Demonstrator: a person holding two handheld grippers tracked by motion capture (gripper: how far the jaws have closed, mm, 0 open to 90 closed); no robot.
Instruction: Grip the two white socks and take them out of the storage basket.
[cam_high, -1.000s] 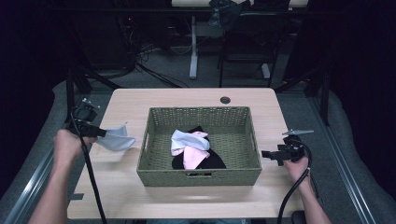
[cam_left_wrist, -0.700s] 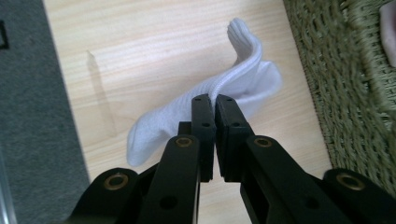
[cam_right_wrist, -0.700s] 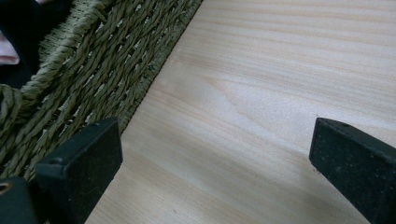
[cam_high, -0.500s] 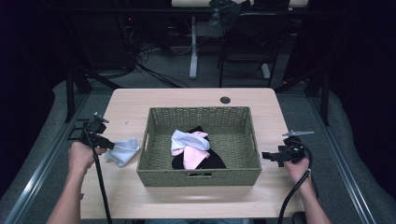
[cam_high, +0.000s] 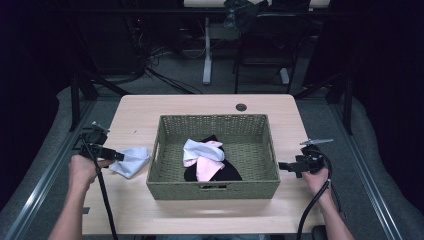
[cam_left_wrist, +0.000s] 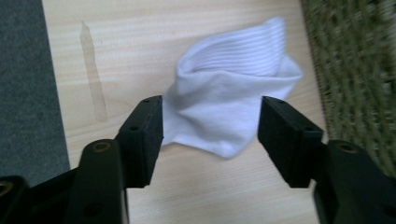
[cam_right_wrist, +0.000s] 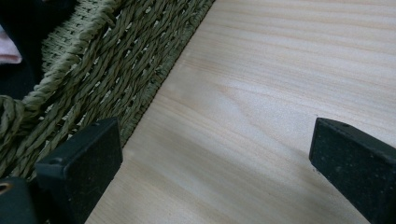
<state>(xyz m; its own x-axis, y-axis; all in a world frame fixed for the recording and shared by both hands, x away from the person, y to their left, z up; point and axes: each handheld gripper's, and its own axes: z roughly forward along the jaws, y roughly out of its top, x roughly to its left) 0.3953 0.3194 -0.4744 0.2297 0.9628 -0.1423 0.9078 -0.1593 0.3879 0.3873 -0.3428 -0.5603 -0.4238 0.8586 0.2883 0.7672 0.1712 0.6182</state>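
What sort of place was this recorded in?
Probably a lab or workshop rigged for recording, not a home: a bare wooden table on grey carpet, dark surroundings, loose cables and a metal stand behind, with a wicker basket of clothing.

A basket stands in the middle of the tabletop, with a heap of clothes in it. Left of the basket, just beside its wall, a sock lies on the tabletop. The left gripper is at the sock's left end, the sock lying between its spread fingers. The right gripper is just right of the basket, above bare tabletop. A hole sits in the tabletop behind the basket.
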